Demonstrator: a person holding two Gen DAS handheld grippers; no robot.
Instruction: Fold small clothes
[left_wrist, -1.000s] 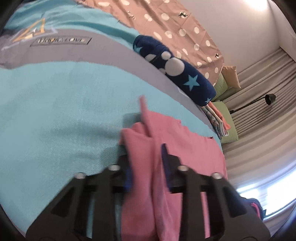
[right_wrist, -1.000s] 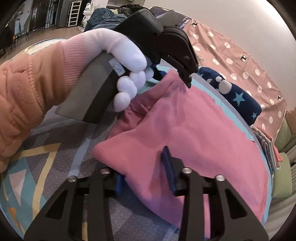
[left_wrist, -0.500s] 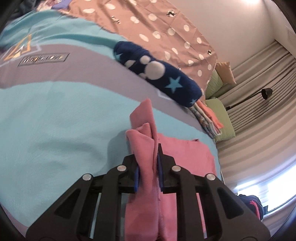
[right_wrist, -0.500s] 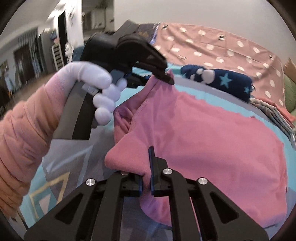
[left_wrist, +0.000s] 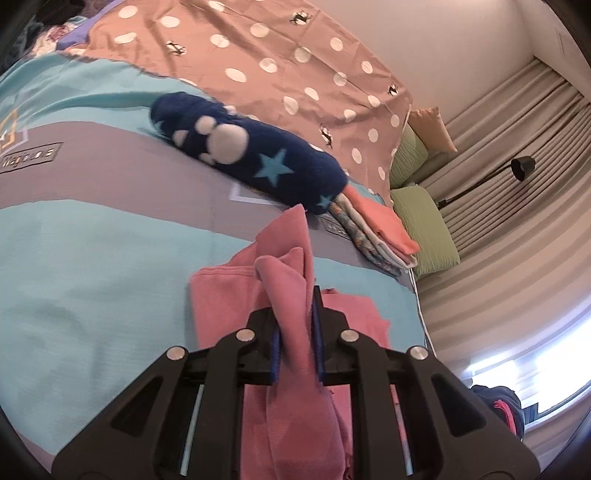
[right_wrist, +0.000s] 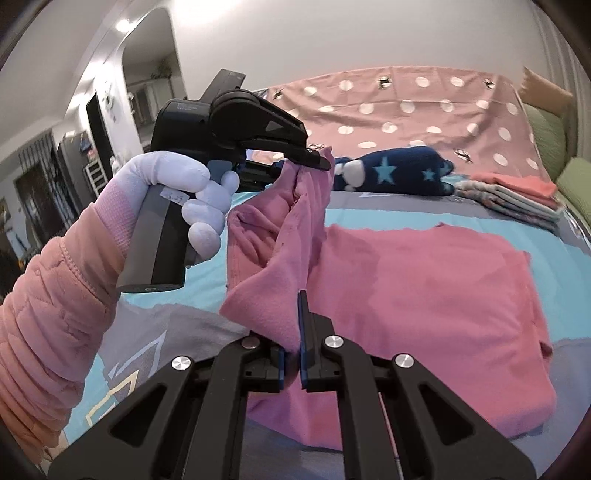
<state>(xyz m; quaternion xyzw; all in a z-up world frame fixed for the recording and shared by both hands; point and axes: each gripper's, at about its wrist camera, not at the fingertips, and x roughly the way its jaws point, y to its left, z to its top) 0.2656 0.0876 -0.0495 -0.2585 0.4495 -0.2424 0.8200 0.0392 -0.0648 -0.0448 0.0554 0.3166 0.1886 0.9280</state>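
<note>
- The step in hand is the fold itself: one side of the pink garment (right_wrist: 424, 295) is lifted off the bed (left_wrist: 92, 258) while the rest lies flat on the teal and grey cover.
- The left claw (left_wrist: 295, 332) is clamped narrow on a bunched corner of pink cloth; in the right wrist view the same claw (right_wrist: 317, 160) holds that corner up above the bed, carried by a white-gloved hand (right_wrist: 177, 192).
- The right claw (right_wrist: 291, 350) is pinched almost shut on the near corner of the same lifted edge, cloth visibly caught between its blue pads (right_wrist: 303, 332); its jaws have just been closing onto it.
- Between the two grips the raised edge hangs slack and creased.
- Behind the work lie a navy star-patterned item (left_wrist: 258, 162) and a stack of folded clothes (left_wrist: 376, 229), apart from the pink piece.
- My judgement: the next move calls for carrying both corners across the flat part together, keeping the edge taut and level, then lowering it so the edges line up before letting go.
- Uneven travel would likely leave a skewed, wrinkled fold.
</note>
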